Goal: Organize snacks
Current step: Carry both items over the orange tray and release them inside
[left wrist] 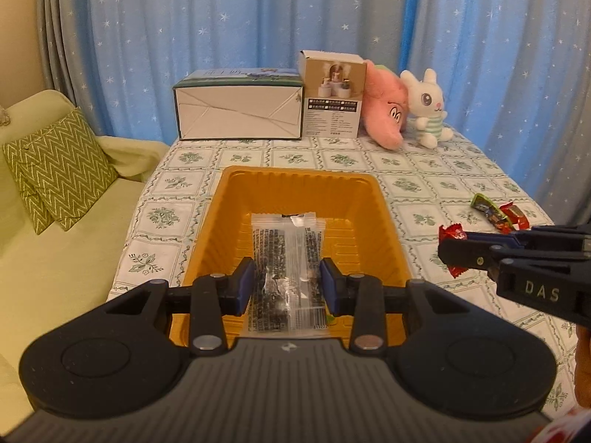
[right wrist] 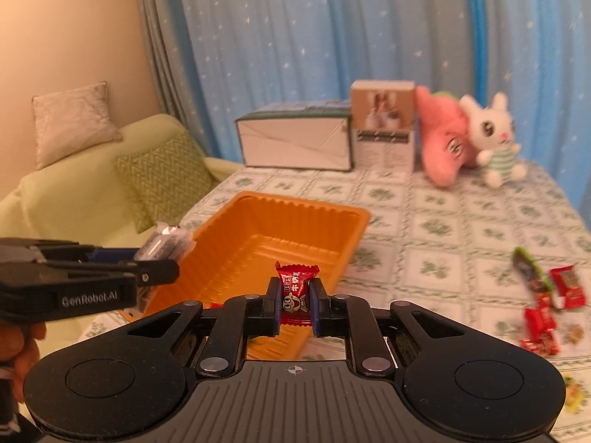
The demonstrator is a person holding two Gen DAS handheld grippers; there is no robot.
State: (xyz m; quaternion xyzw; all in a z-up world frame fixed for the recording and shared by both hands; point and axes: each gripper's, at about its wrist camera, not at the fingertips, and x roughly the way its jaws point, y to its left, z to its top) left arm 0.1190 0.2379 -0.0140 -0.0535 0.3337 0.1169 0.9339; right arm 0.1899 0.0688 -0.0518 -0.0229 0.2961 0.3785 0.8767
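Jaws of the left gripper (left wrist: pixel 287 286) are closed on a clear snack packet (left wrist: pixel 286 258) printed with black text, the blue pads pressing its long edges; the packet hangs above the orange tray (left wrist: pixel 384 221). Jaws of the right gripper (right wrist: pixel 294 304) are fully closed on a red wrapped candy (right wrist: pixel 295 289), pinched upright with its crimped top edge showing above the pads. In the right wrist view the candy sits in front of the tray's near end, and the left gripper enters at 9 o'clock with the packet over the tray's left rim. In the left wrist view the right gripper comes in at 3 o'clock, just right of the tray. The tray rests on a table (left wrist: pixel 424 170) covered with a green floral cloth. More wrapped snacks (right wrist: pixel 546 295), red and green, lie loose on the cloth at 3 o'clock in the right wrist view, well apart from the tray. At 12 o'clock, against the blue starred curtain (left wrist: pixel 240 18), stand a long white box (left wrist: pixel 238 112), a smaller upright box (left wrist: pixel 332 99), a pink plush toy (left wrist: pixel 384 110) and a white plush rabbit (left wrist: pixel 426 107). A sofa with a green zigzag cushion (left wrist: pixel 59 170) lies at 9 o'clock.
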